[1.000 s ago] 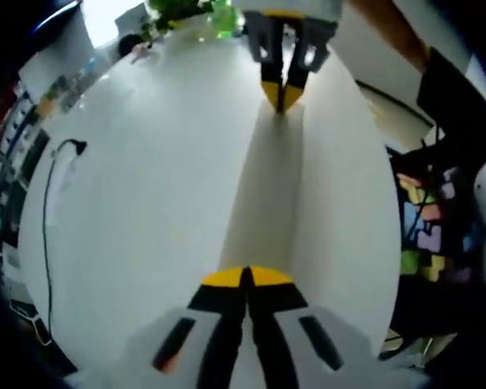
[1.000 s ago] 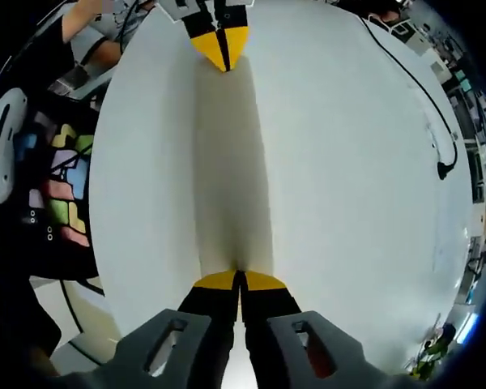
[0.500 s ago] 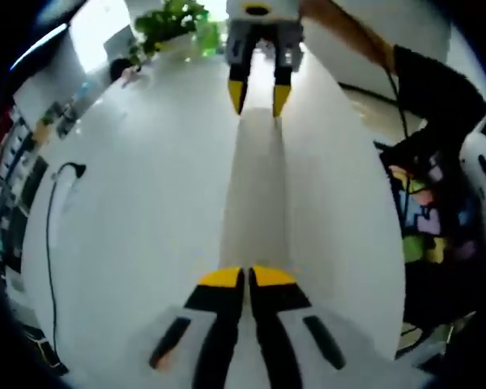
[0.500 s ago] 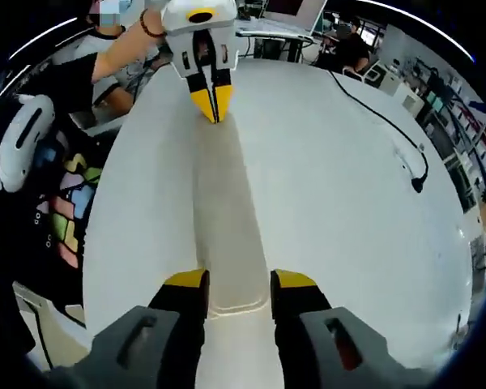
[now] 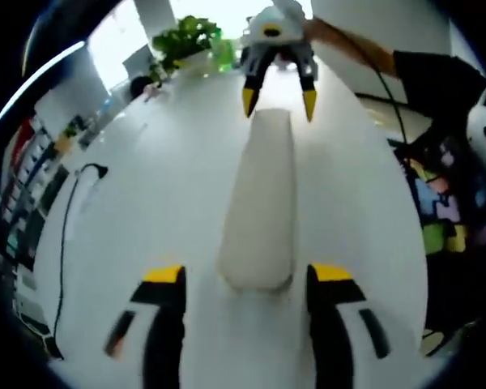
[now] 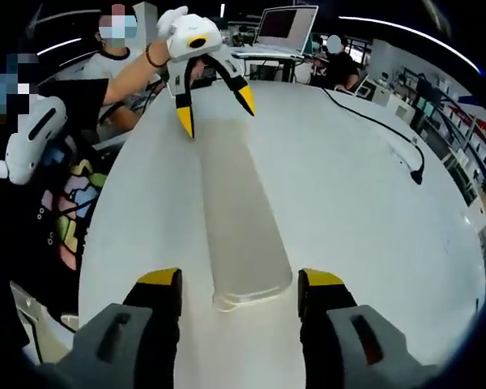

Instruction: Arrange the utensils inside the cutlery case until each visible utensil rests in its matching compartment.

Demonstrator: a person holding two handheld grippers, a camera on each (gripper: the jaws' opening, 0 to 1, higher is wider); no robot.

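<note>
Cutlery case: a long, narrow, off-white closed case with rounded ends (image 5: 260, 198) (image 6: 239, 223) lies flat along the middle of the white table (image 5: 154, 186) (image 6: 348, 211); its inside and any utensils are hidden from both views.
Left gripper: the left gripper (image 5: 247, 275) (image 6: 215, 101) has its yellow-tipped jaws spread wide, one on each side of one end of the case, apart from it.
Right gripper: the right gripper (image 6: 239, 279) (image 5: 277, 96) is likewise wide apart, its jaws straddling the opposite end without touching it.
Cable: a black cable with a plug end (image 5: 69, 219) (image 6: 393, 138) runs over the table, well apart from the case.
Plant: a green leafy plant (image 5: 186, 36) stands at the far table edge in the left gripper view.
Laptop: an open laptop (image 6: 285, 28) sits beyond the table in the right gripper view.
Floor mat: a mat of coloured puzzle tiles (image 5: 437, 219) (image 6: 73, 211) lies beside the table.
Obstruction: nothing lies between the jaws and the case.
</note>
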